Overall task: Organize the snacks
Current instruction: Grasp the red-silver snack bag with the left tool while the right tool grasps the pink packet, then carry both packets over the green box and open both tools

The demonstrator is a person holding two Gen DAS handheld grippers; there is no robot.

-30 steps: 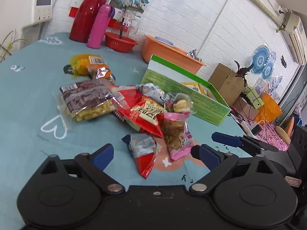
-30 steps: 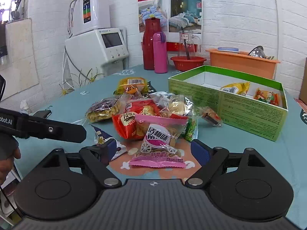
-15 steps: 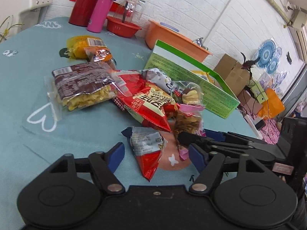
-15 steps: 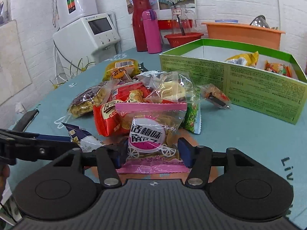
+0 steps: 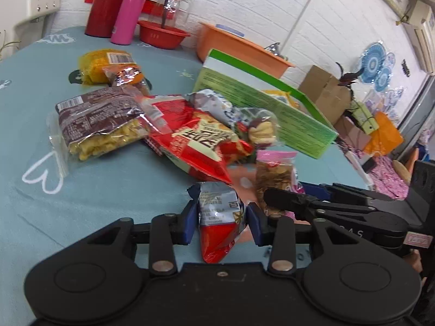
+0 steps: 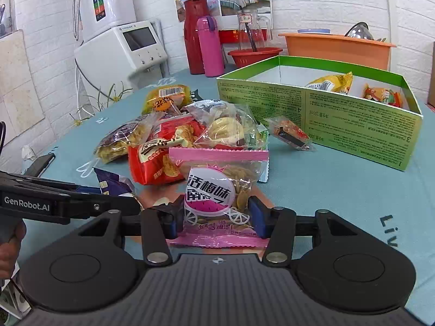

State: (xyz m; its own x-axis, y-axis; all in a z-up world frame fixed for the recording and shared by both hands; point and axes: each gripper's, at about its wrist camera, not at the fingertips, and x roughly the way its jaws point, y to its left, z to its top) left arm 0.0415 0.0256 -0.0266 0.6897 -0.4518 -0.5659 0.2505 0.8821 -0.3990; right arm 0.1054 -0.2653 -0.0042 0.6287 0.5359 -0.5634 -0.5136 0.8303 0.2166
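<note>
My left gripper is shut on a small silver-and-red snack packet lying on the teal tablecloth. My right gripper is shut on a pink packet of seeds, which also shows in the left wrist view. A pile of snacks lies beyond: a red chip bag, a brown bag of yellow puffs, a clear bag of biscuits. The green box at the right holds a yellow packet and an orange one.
A red thermos, a pink bottle, a red bowl and an orange basin stand along the back wall. A white appliance is at the far left. A small red packet lies by the box.
Both grippers moved forward and down and closed: the left onto the silver-and-red packet, the right onto the pink packet. Both were open a second ago.
</note>
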